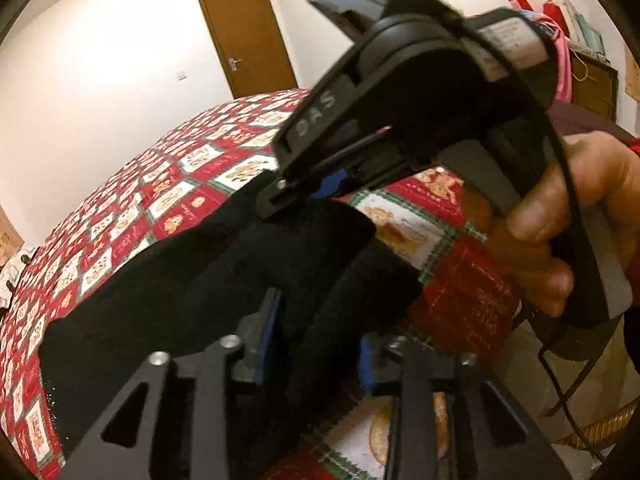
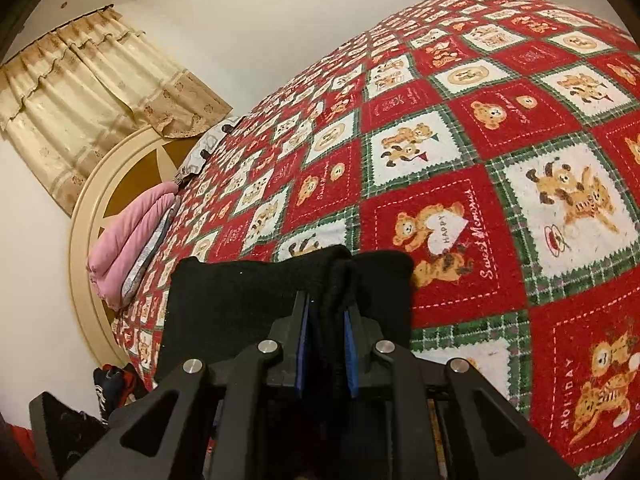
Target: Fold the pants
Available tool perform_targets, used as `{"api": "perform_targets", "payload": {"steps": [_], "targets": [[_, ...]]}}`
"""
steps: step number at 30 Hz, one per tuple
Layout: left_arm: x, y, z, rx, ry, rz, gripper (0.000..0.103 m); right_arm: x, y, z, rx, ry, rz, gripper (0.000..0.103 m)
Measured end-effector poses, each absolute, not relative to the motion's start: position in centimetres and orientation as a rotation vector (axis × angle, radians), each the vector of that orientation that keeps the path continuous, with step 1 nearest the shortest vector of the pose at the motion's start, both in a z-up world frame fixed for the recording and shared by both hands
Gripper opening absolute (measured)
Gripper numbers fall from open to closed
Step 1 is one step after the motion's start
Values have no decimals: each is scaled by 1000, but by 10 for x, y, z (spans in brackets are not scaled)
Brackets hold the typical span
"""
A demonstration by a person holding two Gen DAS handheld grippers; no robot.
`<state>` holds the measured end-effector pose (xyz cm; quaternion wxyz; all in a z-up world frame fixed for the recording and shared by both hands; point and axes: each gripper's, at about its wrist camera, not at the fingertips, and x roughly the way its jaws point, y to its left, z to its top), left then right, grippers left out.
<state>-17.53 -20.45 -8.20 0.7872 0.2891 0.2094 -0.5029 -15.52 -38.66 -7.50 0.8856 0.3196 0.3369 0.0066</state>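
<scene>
Left gripper (image 1: 316,340) jaws parted, black pants (image 1: 192,280) fabric loose between blue pads, no pinch. Right gripper (image 2: 327,320) clamped tight on bunched pants edge. Pants spread over red teddy-bear bedspread (image 2: 500,152). Beyond: pink bundle (image 2: 128,236), beige curtain (image 2: 92,92).

The pants (image 2: 248,296) are seen as matt black knitted cloth, ribbed where bunched. The bedspread (image 2: 500,152) is made of fuzzy, napped printed fabric. The right gripper (image 2: 327,320) is formed of matt black plastic with bright metal screws and blue rubbery pads. A smooth brown wooden door (image 1: 244,36) is shown, semi-glossy.
</scene>
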Motion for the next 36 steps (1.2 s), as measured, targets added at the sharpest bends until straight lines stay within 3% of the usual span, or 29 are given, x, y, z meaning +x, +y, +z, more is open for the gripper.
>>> {"api": "perform_targets", "payload": {"steps": [2,5,8,11,15,23,25,28,36], "targets": [[-179,-204,-82,620,452,-1101,61,-156,-388,-76,678,696,21,19],[-181,-192,-76,582,454,-1150,64,-163,-393,-72,724,675,21,24],[-183,-175,-66,556,436,-1163,78,-183,-399,-57,683,640,-102,25],[-175,-148,-52,512,413,-1128,79,-211,-379,-27,516,564,-223,25],[-143,-112,-32,381,431,-992,88,-213,-333,-13,440,540,-120,25],[-87,-79,-67,385,566,-706,88,-192,-291,-71,401,724,-82,25],[-80,-72,-83,381,623,-693,89,-204,-294,-81,428,689,-72,25],[-81,-59,-87,327,640,-696,97,-215,-291,-81,372,712,-78,25],[-89,-52,-75,346,587,-680,97,-246,-280,-48,254,702,-168,25]]}}
